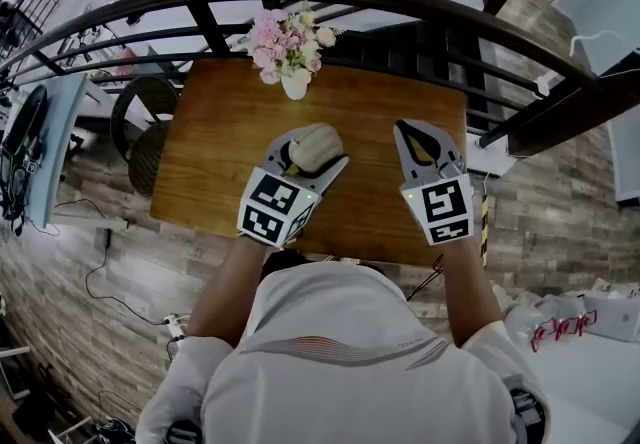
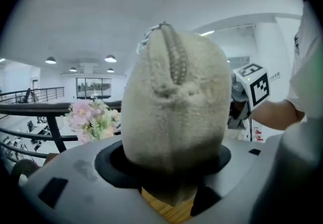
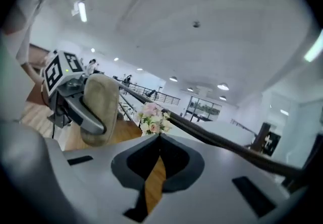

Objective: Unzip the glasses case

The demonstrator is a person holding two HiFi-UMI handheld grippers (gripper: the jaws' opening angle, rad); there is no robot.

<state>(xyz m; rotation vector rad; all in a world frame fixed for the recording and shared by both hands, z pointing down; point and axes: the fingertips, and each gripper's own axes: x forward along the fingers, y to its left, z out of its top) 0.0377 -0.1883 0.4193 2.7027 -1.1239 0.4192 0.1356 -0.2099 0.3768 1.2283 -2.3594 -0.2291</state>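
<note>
**Left gripper view: case gripped, zip not yet opened**

The left tool [image 1: 318,154] stands wide, its jaws clamped on the lower end of the glasses case [image 2: 174,117], which it holds upright above the tabletop [image 1: 215,132]. The case is a plump, fuzzy beige pouch. Its zipper [image 2: 176,61] runs over the top, the teeth seemingly closed, with a small metal pull [image 2: 147,37] at one end. The right tool [image 3: 159,142] is fully closed and empty, beside the case without touching it. By the look of it only the hold is done; catching the pull and drawing it along remain.

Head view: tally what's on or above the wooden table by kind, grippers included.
Glasses case: 1, held in the left gripper
Vase of flowers: 1
Grippers: 2, the left gripper and the right gripper
Total: 4
</note>
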